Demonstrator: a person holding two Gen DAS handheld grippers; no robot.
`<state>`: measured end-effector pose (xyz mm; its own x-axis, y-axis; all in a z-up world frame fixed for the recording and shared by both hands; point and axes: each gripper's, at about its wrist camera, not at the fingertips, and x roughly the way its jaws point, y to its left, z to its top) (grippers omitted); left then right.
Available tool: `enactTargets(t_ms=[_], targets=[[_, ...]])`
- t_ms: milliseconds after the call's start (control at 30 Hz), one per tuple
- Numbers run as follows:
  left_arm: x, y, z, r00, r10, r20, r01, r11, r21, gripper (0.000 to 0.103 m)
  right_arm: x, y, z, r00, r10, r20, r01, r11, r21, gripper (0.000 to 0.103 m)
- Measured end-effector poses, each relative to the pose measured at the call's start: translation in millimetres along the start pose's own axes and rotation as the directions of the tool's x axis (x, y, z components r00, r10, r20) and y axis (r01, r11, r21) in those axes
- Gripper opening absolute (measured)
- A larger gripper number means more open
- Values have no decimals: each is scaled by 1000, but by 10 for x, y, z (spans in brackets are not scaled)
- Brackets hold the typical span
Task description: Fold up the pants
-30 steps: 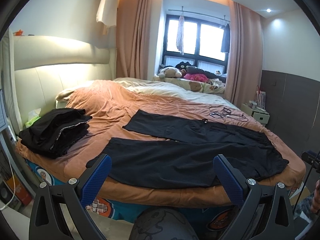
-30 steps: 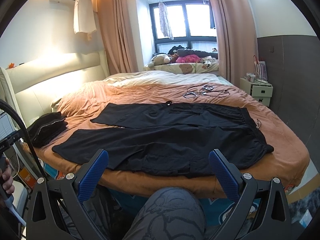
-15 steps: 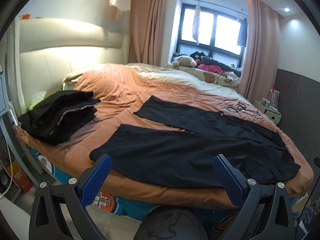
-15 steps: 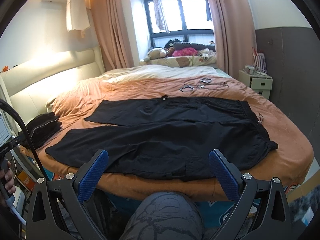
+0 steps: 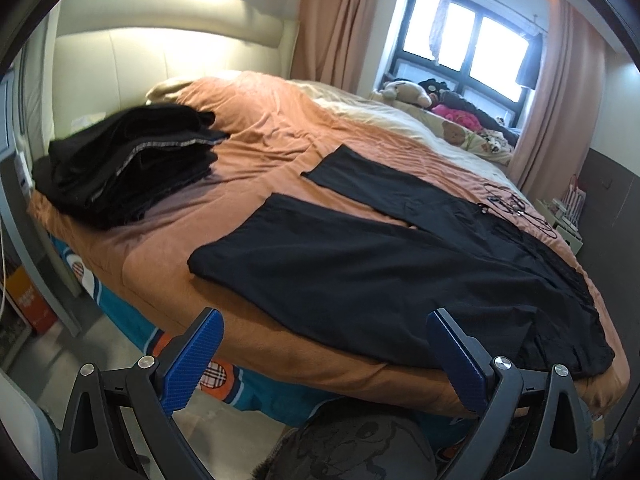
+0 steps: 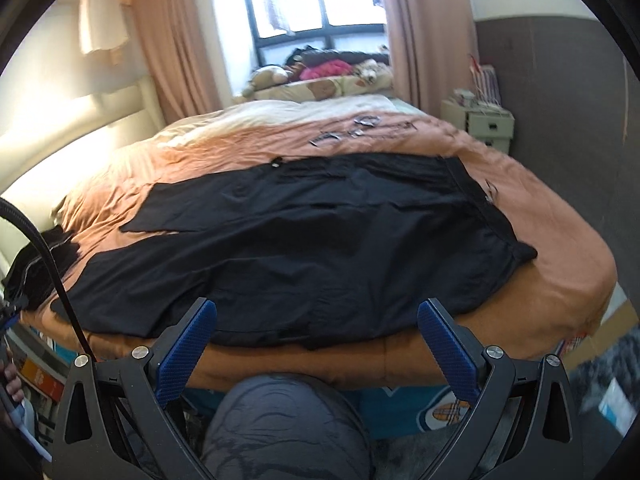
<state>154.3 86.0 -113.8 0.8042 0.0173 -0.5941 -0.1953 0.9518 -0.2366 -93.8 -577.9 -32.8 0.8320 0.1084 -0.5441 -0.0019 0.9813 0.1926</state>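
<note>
Black pants [image 5: 380, 272] lie spread flat on the orange bedspread [image 5: 272, 152], legs pointing left and waistband at the right; they also show in the right wrist view [image 6: 320, 240]. My left gripper [image 5: 324, 356] is open and empty, at the bed's near edge in front of the near leg. My right gripper [image 6: 316, 344] is open and empty, at the near edge in front of the seat of the pants. Neither touches the cloth.
A stack of folded black clothes [image 5: 132, 160] sits at the bed's left end. Cables [image 5: 516, 204] lie on the far side of the bed. A person's knee [image 6: 276, 428] is below the right gripper. A nightstand [image 6: 480, 120] stands at the right wall.
Both grippers have moved closer to the bed and tilted down toward the pants. The pants have not moved. Both stay open.
</note>
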Motion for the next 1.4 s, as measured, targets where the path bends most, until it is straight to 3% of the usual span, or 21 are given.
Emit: enactTargets(t_ms=[333, 667, 867, 1000, 1033, 1100, 1200, 1400], targets=[[404, 426, 37, 997, 31, -76, -42, 987, -154, 83, 102, -216, 75, 994, -94, -47, 98, 991, 95, 101], [764, 648, 21, 990, -62, -123, 25, 958, -284, 76, 228, -328, 117, 987, -140, -84, 152, 974, 169, 101], [967, 741, 73, 987, -78, -139, 29, 945, -327, 73, 290, -537, 133, 982, -164, -99, 182, 957, 224, 101], [1121, 781, 114, 984, -77, -162, 17, 938, -347, 57, 348, -733, 118, 981, -159, -108, 185, 935, 304, 100], [1162, 785, 128, 983, -66, -169, 3, 938, -347, 52, 370, -778, 124, 982, -155, -111, 183, 929, 323, 96], [1221, 799, 152, 982, -49, -182, -18, 937, -350, 33, 416, -904, 122, 984, -139, -110, 170, 918, 358, 94], [1269, 815, 197, 982, -30, -186, -38, 935, -352, 14, 502, -1048, 123, 984, -137, -117, 172, 901, 398, 87], [1259, 796, 307, 987, -4, -163, -53, 940, -338, 6, 757, -1378, 130, 989, -103, -111, 143, 870, 472, 81]])
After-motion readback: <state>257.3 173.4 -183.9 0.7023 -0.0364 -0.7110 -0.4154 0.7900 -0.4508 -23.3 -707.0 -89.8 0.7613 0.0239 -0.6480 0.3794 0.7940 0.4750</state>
